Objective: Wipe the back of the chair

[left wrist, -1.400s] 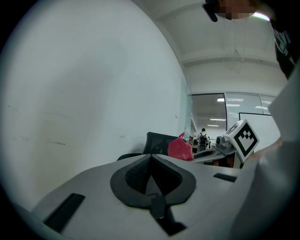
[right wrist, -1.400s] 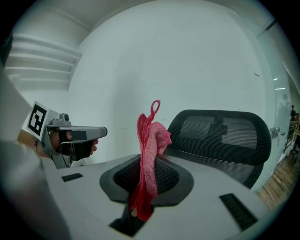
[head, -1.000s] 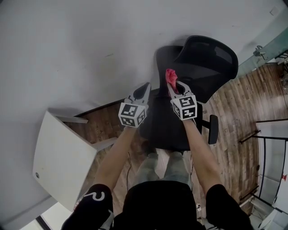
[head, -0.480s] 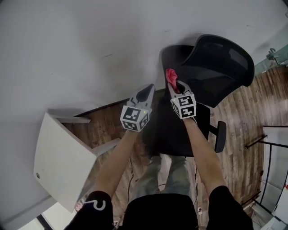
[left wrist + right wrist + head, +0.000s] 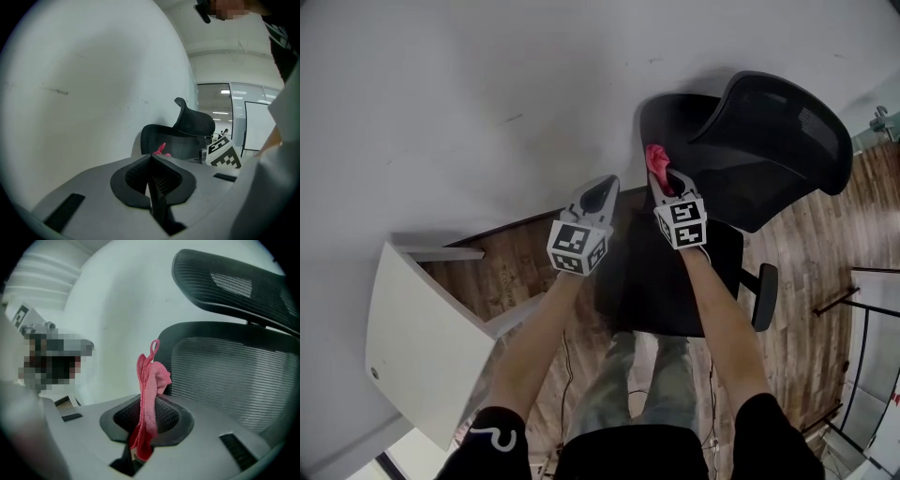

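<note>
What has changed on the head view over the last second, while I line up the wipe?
The chair has shifted to the right in the head view and seems to have swivelled; its backrest now sits farther from the right gripper. Nothing was grasped or released. The right gripper stays shut on the pink cloth, the left gripper stays shut and empty, and both remain almost where they were.

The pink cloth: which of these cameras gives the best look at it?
The right gripper view. There the pink cloth stands large and central, pinched between the shut jaws of the right gripper. The head view shows only a small pink tuft near the chair; the left gripper view, a tiny pink scrap.
</note>
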